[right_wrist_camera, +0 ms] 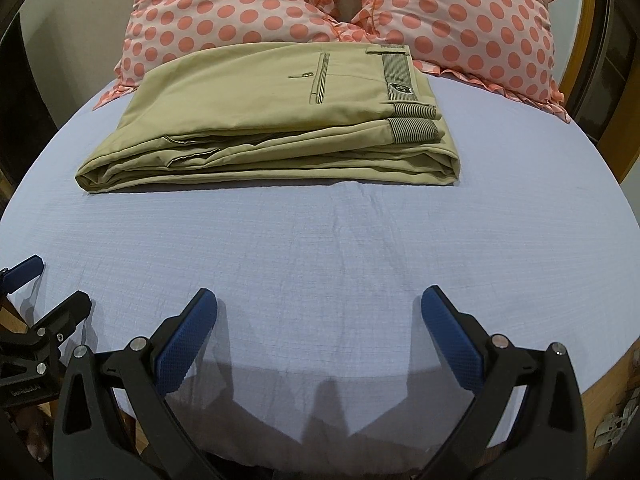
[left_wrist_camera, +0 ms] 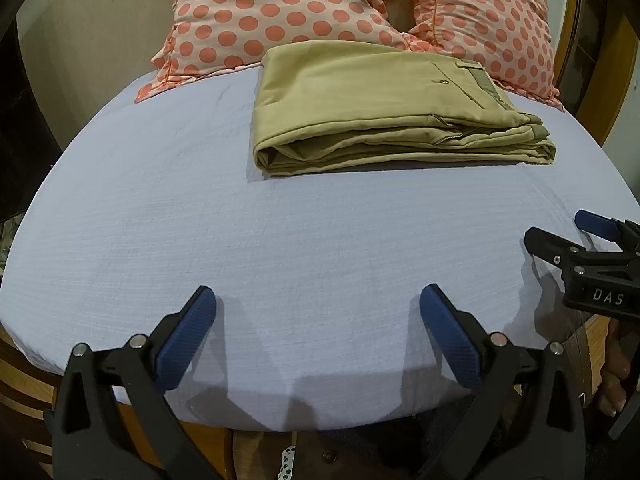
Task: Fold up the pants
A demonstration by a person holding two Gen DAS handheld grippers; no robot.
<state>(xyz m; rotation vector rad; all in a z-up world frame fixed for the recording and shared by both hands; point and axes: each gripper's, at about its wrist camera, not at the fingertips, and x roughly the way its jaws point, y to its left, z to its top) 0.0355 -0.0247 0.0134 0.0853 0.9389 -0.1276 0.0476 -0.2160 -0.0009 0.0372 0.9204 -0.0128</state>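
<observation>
Two tongs hang over the near edge of the bed (left_wrist_camera: 160, 208), and we keep both of them spread wide with nothing between the blue pads. Our left tongs (left_wrist_camera: 318, 312) sit near the middle of that edge; our right tongs (right_wrist_camera: 319, 312) are just beside them, toward the near right corner. We see the khaki pants (right_wrist_camera: 256, 136) lying folded into a flat, layered rectangle toward the far edge of the bed, well apart from both tongs. Their striped waistband (right_wrist_camera: 398, 76) faces the right side, and the back pocket with its button lies on top. Behind them two polka-dot pillows (left_wrist_camera: 280, 12) lean at the head, and the pants' far edge seems to touch them.
</observation>
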